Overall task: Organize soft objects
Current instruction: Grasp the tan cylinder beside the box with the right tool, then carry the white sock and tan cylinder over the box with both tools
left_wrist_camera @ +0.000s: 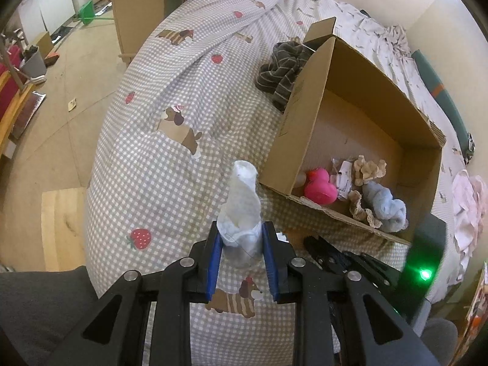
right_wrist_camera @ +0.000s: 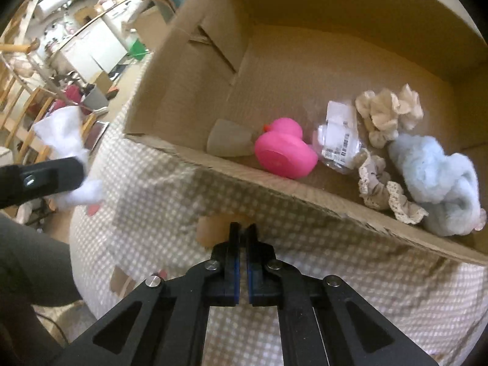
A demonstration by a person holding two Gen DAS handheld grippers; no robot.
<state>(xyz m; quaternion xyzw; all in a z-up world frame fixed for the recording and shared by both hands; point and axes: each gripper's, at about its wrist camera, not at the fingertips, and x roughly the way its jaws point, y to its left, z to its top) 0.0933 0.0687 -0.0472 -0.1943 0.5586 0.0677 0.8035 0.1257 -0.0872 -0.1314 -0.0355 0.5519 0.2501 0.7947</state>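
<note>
Bed with grey-and-white checked cover printed with dogs and strawberries (left_wrist_camera: pixel 170 164): carries all items listed.

Open brown cardboard box (left_wrist_camera: pixel 308 116), on the cover toward its right edge. Contents, all along the near wall: light blue fluffy cloth (right_wrist_camera: pixel 439 180) in the near right corner; pink rubber duck (right_wrist_camera: pixel 283 149) about mid-wall; clear plastic packet with barcode label (right_wrist_camera: pixel 338 140) just right of the duck; cream frilled scrunchie (right_wrist_camera: pixel 387 113) behind the packet; beige lace-edged scrunchie (right_wrist_camera: pixel 390 189) touching the blue cloth; small grey translucent cup (right_wrist_camera: pixel 228 141) lying left of the duck.

Dark grey striped garment (left_wrist_camera: pixel 283 70): bunched on the cover against the box's outer left wall. Left wrist view only.

White sock (left_wrist_camera: pixel 242 210): clamped between the blue pads of the left gripper (left_wrist_camera: pixel 241 238), standing upright above the cover, just outside the box's near left corner.

Right gripper (right_wrist_camera: pixel 243 231): fingers pressed together, nothing between them, over the cover before the box's near wall. Right wrist view alone shows the cup fully.
</note>
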